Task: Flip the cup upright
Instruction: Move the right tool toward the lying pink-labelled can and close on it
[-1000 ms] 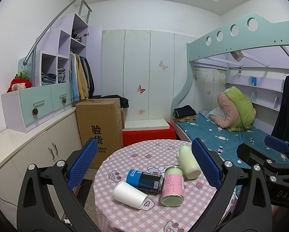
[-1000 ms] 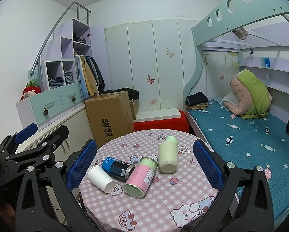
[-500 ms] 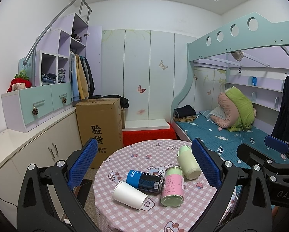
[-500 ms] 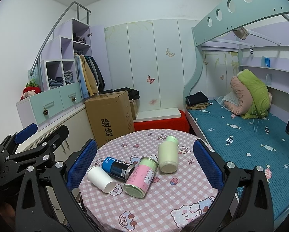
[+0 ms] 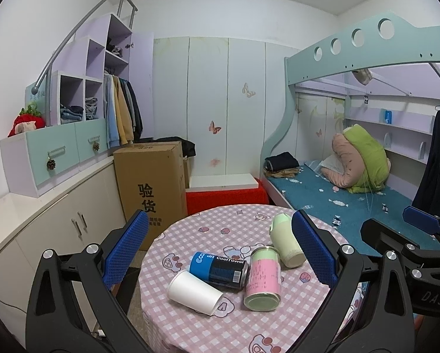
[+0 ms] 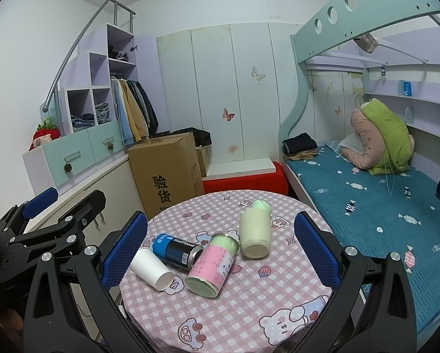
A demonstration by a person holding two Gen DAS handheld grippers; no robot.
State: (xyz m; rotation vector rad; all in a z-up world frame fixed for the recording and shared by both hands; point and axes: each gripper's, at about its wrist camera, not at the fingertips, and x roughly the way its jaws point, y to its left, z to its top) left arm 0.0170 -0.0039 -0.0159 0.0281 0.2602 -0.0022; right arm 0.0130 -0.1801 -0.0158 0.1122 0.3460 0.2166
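Note:
A white paper cup (image 5: 194, 291) lies on its side on the round pink checked table (image 5: 243, 323), its mouth towards me; it also shows in the right wrist view (image 6: 151, 268). Beside it lie a blue can (image 5: 218, 269), a pink-and-green can (image 5: 263, 278) and a pale green bottle (image 5: 285, 242). My left gripper (image 5: 220, 257) is open and empty above the table, the cup low between its fingers. My right gripper (image 6: 221, 253) is open and empty, to the right of the left one.
A cardboard box (image 5: 150, 188) stands behind the table on the left by white cabinets (image 5: 43, 226). A red box (image 5: 225, 195) is behind the table. A bunk bed with a teal mattress (image 6: 367, 206) lies to the right.

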